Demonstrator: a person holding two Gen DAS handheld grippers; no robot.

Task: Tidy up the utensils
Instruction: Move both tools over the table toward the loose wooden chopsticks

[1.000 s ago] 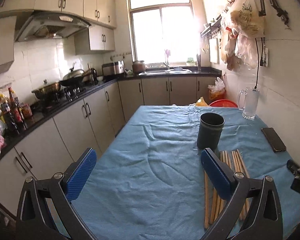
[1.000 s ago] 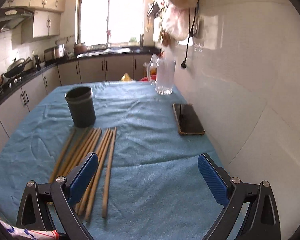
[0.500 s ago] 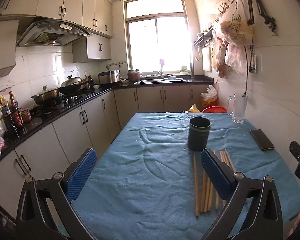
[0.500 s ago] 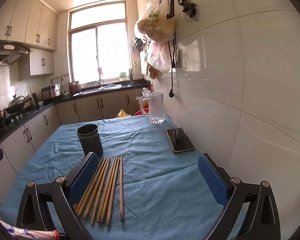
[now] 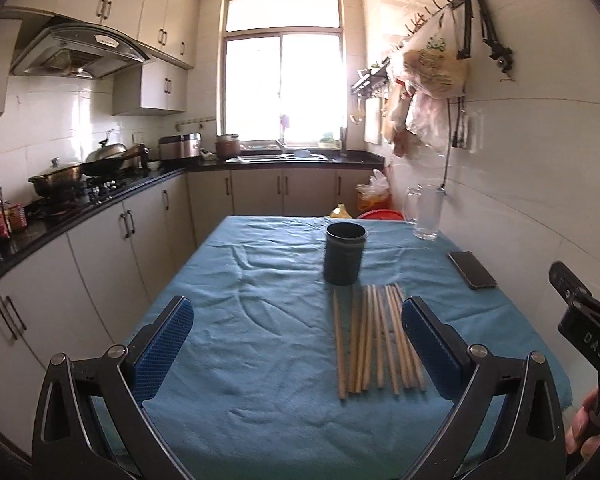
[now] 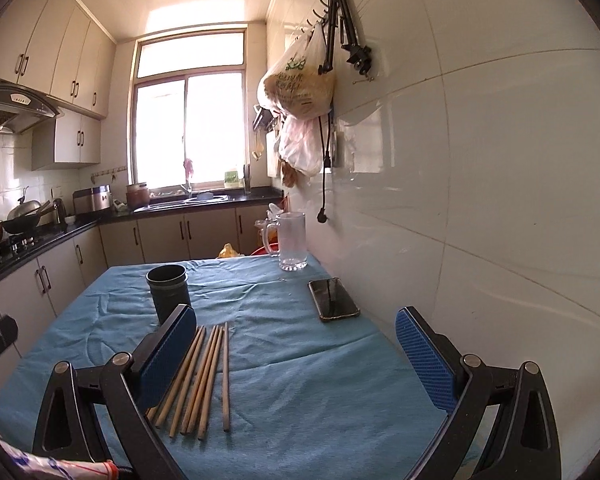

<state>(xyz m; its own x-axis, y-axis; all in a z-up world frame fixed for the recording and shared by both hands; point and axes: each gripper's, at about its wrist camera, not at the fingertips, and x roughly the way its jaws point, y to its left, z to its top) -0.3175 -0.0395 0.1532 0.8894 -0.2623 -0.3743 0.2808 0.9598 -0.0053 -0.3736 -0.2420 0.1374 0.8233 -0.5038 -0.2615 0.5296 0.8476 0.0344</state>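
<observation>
The left gripper [image 5: 296, 340] is spread wide and holds nothing; the chopsticks [image 5: 376, 340] lie on the cloth [image 5: 260, 320] ahead, toward its right finger, and the cup [image 5: 345, 253] stands beyond them. The right gripper [image 6: 296, 356] also gapes empty, chopsticks [image 6: 204, 376] beside its left finger.

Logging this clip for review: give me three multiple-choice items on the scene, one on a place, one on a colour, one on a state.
1. Where do the chopsticks lie?
A. Inside the holder
B. On the cloth, on the near side of the holder
C. On the phone

2. What colour is the tablecloth?
A. Red
B. White
C. Blue

3. How is the right tool?
A. Open, empty
B. Shut on a chopstick
C. Shut on the mug

Key: 1 B, they lie flat before the dark utensil holder. 2 C, blue throughout. 3 A, its pads stand wide apart.
</observation>
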